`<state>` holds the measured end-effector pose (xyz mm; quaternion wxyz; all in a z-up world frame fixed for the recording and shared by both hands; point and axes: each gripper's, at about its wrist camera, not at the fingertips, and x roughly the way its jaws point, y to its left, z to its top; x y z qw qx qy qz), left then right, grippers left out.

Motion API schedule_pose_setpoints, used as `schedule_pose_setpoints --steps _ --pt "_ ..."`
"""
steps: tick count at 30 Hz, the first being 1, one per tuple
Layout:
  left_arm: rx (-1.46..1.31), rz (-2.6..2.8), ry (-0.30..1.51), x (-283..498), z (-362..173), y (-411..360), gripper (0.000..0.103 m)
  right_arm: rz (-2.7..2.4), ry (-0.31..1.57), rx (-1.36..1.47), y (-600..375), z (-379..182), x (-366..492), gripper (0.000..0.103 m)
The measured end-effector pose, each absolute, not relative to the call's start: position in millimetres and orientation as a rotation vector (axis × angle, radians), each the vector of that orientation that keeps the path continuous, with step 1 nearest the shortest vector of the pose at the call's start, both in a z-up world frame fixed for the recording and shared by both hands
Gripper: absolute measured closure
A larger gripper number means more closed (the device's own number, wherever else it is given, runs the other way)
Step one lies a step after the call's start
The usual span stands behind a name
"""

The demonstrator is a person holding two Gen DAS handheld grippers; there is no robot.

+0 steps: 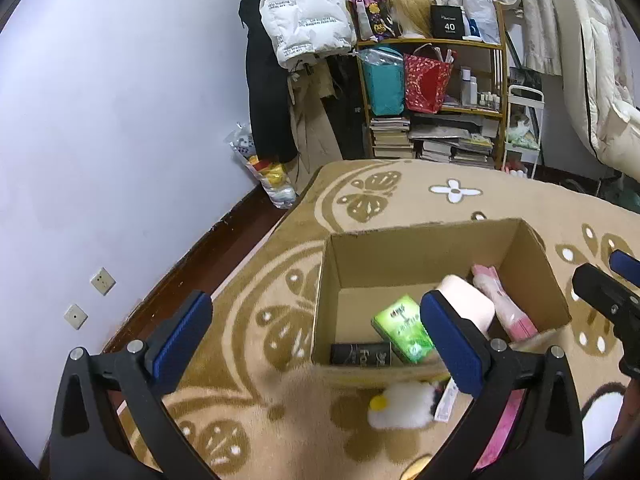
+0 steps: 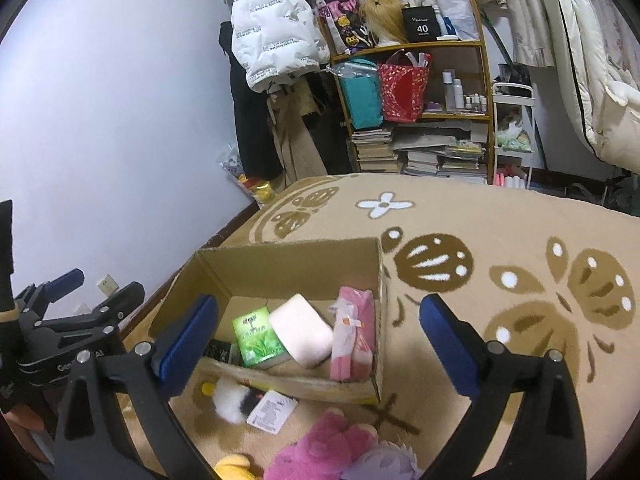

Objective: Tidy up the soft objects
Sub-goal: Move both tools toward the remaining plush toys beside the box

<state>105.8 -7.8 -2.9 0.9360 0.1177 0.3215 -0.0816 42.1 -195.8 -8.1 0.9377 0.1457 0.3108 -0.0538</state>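
Right wrist view looks down into an open cardboard box point(image 2: 280, 268) on a patterned carpet point(image 2: 500, 220). Inside, from left to right, lie a dark packet point(image 2: 219, 351), a green pack point(image 2: 258, 336), a pale pink block point(image 2: 302, 335) and a pink tissue pack point(image 2: 354, 340). In front of the box sit a white plush point(image 2: 230, 400) and a magenta plush point(image 2: 320, 446). Left gripper point(image 1: 316, 342) and right gripper point(image 2: 318, 344) both stand spread wide with nothing held.
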Motion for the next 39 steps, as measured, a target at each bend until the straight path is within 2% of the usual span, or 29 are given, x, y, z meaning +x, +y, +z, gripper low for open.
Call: schedule_pose_setpoints --steps 20,29,39 --pt "0.206 -0.271 0.853 80 -20 6 0.000 -0.120 0.795 0.322 -187 -34 3 0.000" --pt "0.263 -0.327 1.007 68 -53 -1 0.001 -0.146 0.911 0.393 -192 -57 -9 0.009" --pt "0.409 -0.424 1.172 52 -99 -33 0.001 -0.191 1.029 0.451 -204 -88 -15 0.010"
